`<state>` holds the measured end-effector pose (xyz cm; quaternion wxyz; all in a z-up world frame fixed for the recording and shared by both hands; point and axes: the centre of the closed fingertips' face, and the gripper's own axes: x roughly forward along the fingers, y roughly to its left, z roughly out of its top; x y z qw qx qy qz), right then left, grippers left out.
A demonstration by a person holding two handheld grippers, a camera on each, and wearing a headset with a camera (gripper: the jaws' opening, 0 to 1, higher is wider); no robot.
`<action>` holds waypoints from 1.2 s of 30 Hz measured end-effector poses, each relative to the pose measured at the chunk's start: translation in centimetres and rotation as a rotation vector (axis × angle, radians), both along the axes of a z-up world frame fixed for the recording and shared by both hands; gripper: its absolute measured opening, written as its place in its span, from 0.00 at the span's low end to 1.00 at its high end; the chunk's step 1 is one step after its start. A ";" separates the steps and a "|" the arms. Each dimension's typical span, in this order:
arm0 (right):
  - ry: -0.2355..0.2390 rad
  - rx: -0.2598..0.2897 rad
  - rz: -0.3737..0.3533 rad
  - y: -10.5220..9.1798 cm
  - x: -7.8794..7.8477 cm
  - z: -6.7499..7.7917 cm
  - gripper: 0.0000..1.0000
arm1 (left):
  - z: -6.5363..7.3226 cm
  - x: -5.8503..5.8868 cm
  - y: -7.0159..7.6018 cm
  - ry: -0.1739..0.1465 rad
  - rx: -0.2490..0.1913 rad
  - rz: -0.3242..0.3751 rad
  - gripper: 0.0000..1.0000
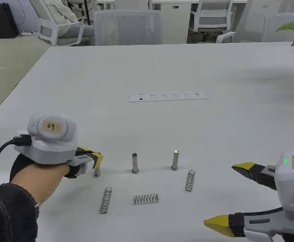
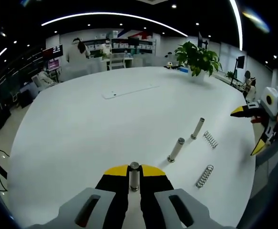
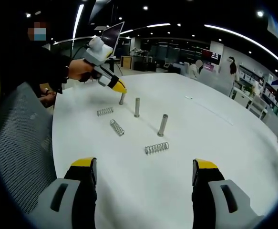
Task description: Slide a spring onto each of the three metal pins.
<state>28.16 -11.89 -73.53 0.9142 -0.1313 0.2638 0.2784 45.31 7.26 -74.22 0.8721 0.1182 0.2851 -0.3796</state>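
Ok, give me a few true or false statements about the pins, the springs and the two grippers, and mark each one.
1. The left gripper has its fingers shut on the leftmost pin. True.
2. A spring already sits on the middle pin. False: all three springs lie loose on the table.
3. The right gripper is open and holds nothing. True.
4. The right pin lies flat. False: it stands upright.
5. A power strip lies on the table beyond the pins. True.
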 end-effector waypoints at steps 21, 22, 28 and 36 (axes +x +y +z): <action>0.001 -0.012 0.006 0.1 0.0 0.0 0.81 | 0.3 -0.9 -0.1 0.017 -0.016 -0.009 0.00; -0.001 -0.010 0.006 0.1 0.0 0.0 0.81 | 0.2 -0.9 0.0 0.017 -0.013 -0.009 0.00; 0.001 -0.014 0.011 0.2 0.0 -0.1 0.81 | 0.2 -1.2 0.3 0.021 -0.004 -0.009 0.00; -0.003 -0.013 0.012 0.2 0.0 0.0 0.81 | -0.1 -1.3 0.2 0.009 0.009 -0.017 0.00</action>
